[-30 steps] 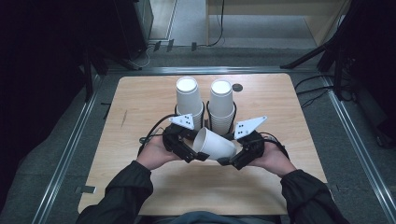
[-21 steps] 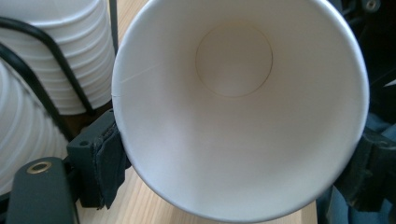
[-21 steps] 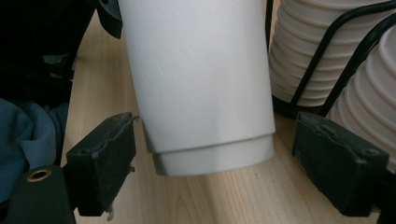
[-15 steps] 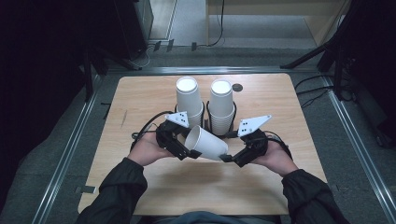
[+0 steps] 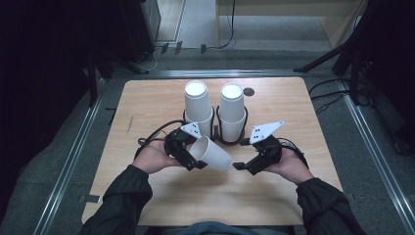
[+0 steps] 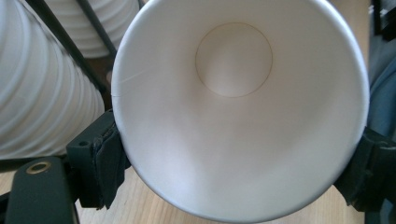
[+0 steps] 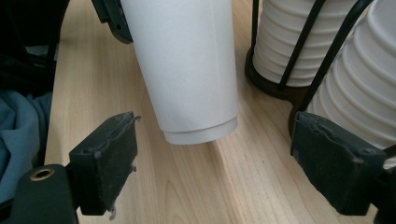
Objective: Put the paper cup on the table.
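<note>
The left tool pinches a white paper cup across its mouth, both pads pressed on the rim, holding it on its side just above the tabletop. The cup's base points at the right tool, whose jaws are spread and empty, just short of it. Behind them stand two cup stacks in a wire holder. This looks like a handover; next, the right tool likely needs to close on the base.

Two white cup stacks upright in black wire holder, far-centre on wooden table; small dark disc beside.
</note>
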Tool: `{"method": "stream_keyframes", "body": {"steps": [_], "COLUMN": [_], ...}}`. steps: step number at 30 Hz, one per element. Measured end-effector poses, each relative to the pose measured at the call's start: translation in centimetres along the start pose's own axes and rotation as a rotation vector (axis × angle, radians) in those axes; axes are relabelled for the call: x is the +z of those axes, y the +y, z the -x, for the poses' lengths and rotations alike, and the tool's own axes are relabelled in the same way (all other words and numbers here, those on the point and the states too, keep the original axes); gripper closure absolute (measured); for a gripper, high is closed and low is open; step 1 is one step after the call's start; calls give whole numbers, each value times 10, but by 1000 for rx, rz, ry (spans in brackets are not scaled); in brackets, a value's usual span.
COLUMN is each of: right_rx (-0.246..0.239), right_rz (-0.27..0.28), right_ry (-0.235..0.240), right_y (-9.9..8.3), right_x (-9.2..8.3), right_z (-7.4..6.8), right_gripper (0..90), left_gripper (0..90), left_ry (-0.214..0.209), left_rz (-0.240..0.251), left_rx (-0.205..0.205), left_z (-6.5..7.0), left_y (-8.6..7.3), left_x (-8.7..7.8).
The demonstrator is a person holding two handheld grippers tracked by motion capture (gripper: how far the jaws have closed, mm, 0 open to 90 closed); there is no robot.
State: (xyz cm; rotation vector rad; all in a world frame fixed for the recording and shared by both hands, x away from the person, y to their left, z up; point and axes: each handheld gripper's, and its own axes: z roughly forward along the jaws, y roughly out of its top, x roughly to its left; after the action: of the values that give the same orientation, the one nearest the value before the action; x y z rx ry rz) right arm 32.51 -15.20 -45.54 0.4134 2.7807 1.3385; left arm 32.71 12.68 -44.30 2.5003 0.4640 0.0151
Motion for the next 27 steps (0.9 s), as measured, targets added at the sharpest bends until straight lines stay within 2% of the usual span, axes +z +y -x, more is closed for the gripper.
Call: {"method": "stream_keyframes", "body": {"steps": [6, 11, 17, 27], "right_rx": [-3, -8, -17, -45], "right_rz": [-15, -24, -50, -81], "right_ry": [3, 12, 22, 60], "right_y": [-1, -1, 0, 4], "right_x": [5, 11, 19, 33], "right_z": [-2, -3, -6, -13], "right_gripper": [156, 156, 156, 155], "left_gripper": [120, 120, 119, 118], "left_ry": [16, 19, 4, -1], "left_rz": [-51, -85, -86, -96], "left_rx": [1, 21, 25, 63], "left_z": [-1, 3, 10, 24], "left_y": [5, 12, 19, 32], "left_x": [8, 13, 18, 17]}}
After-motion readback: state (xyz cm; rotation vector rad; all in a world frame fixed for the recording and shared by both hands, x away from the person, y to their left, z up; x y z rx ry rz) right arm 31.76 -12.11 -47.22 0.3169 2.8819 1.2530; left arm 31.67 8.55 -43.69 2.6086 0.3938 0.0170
